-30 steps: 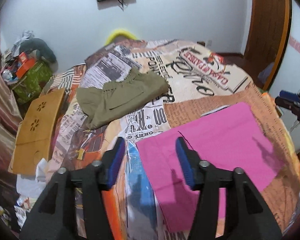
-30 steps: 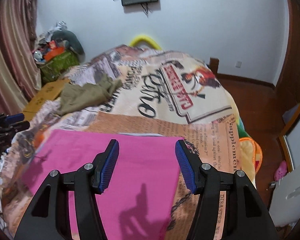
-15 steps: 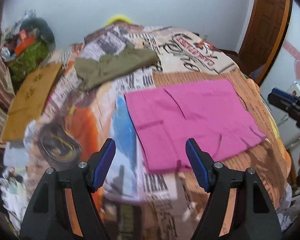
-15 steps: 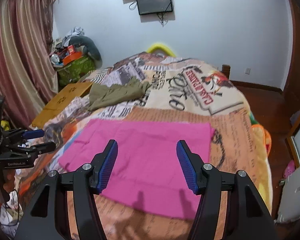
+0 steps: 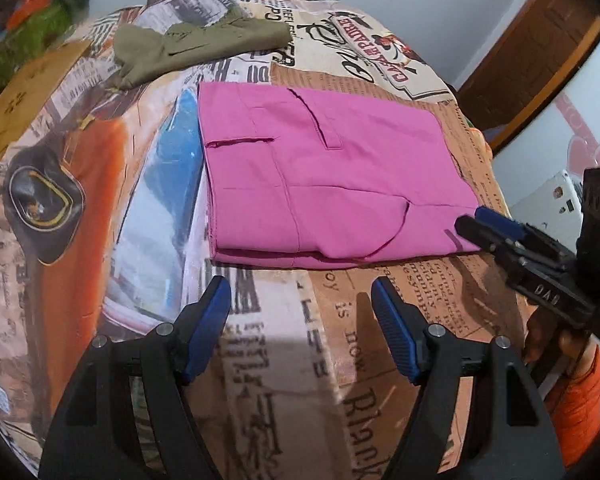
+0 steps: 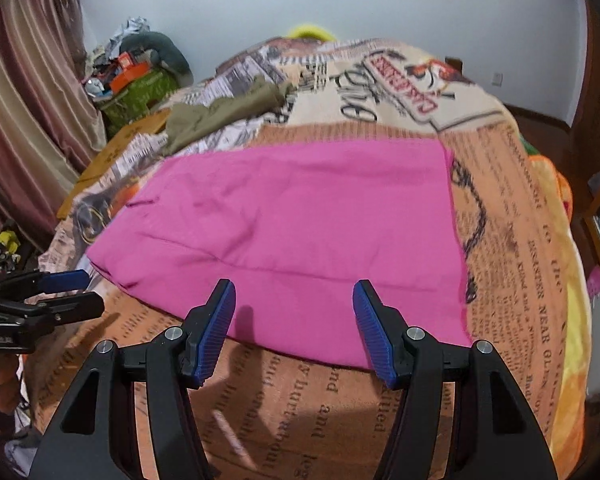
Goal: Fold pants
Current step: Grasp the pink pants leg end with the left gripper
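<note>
Currently both left gripper [image 5: 301, 294] and right gripper [image 6: 294, 298] are held apart and empty near the pink pants [image 5: 324, 176] laid flat on the bedspread [image 5: 260, 360]; probably only the top layer gets pinched, or blanket gets snagged.

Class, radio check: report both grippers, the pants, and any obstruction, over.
Left gripper open, jaws just widened, nothing between. Right gripper open, empty, at near edge of pink pants. Pants flat on bedspread. Olive garment lies apart, nothing blocking.
</note>
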Demonstrator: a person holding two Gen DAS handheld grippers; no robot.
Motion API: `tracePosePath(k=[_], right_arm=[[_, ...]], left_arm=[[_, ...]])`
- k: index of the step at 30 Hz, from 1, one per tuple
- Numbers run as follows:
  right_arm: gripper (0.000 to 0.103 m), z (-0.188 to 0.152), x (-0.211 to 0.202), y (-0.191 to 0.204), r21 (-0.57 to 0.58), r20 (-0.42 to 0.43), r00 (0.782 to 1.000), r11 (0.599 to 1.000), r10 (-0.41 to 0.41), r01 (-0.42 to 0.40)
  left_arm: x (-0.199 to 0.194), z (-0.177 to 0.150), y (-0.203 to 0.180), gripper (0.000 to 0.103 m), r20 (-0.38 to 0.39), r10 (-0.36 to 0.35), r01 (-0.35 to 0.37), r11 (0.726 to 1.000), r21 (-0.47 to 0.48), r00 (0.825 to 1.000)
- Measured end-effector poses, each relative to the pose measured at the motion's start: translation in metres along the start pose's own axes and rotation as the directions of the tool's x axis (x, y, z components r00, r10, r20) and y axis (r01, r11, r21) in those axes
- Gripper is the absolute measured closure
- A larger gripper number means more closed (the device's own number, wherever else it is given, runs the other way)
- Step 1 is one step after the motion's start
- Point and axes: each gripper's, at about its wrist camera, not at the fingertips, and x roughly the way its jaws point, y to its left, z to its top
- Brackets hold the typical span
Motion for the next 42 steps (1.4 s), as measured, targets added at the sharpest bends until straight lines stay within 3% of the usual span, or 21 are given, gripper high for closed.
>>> tracePosePath(k=[7, 11, 15, 16, 17, 18, 21, 26, 32, 37, 42], right_arm=[[0.046, -0.004, 0.019, -0.002, -0.019, -0.101, 0.995, 1.000, 0.020, -0.022], [0.043, -0.005, 0.021, 0.000, -0.040, -0.117, 0.993, 0.999, 0.014, -0.019], [0.043, -0.006, 0.021, 0.000, -0.047, -0.121, 0.993, 0.999, 0.015, -0.020], [0.043, -0.006, 0.021, 0.000, -0.045, -0.121, 0.993, 0.999, 0.016, -0.022], [0.042, -0.006, 0.021, 0.000, -0.043, -0.121, 0.993, 0.999, 0.019, -0.024], [0.042, -0.006, 0.021, 0.000, -0.041, -0.120, 0.993, 0.999, 0.021, -0.026], [0.042, -0.006, 0.021, 0.000, -0.037, -0.120, 0.993, 0.999, 0.024, -0.028], [0.042, -0.006, 0.021, 0.000, -0.029, -0.119, 0.992, 0.999, 0.032, -0.036], [0.044, -0.007, 0.019, -0.002, -0.023, -0.116, 0.992, 0.998, 0.051, -0.054], [0.044, -0.011, 0.015, -0.010, 0.000, -0.110, 0.992, 0.998, 0.059, -0.059], [0.044, -0.016, 0.009, -0.015, -0.002, -0.105, 0.994, 0.999, 0.043, -0.043]], left_arm=[[0.012, 0.009, 0.000, 0.022, -0.017, -0.078, 0.077, 0.996, -0.052, 0.997], [0.019, 0.020, 0.006, 0.014, -0.034, -0.143, 0.138, 0.984, -0.114, 0.989], [0.025, 0.036, 0.010, 0.016, -0.055, -0.182, 0.171, 0.970, -0.171, 0.982], [0.026, 0.039, 0.011, 0.019, -0.057, -0.187, 0.174, 0.968, -0.178, 0.981], [0.027, 0.042, 0.011, 0.029, -0.058, -0.181, 0.168, 0.969, -0.182, 0.982], [0.029, 0.045, 0.011, 0.042, -0.063, -0.161, 0.147, 0.972, -0.184, 0.985], [0.034, 0.050, 0.014, 0.064, -0.070, -0.119, 0.103, 0.975, -0.196, 0.990], [0.030, 0.048, 0.019, 0.074, -0.048, -0.092, 0.079, 0.973, -0.218, 0.995], [0.010, 0.045, 0.006, 0.079, 0.035, 0.058, -0.053, 0.993, -0.110, 0.998], [-0.011, 0.040, -0.004, 0.080, 0.134, 0.220, -0.225, 0.974, 0.026, 0.966], [-0.024, 0.033, -0.011, 0.080, 0.217, 0.341, -0.372, 0.921, 0.118, 0.915]])
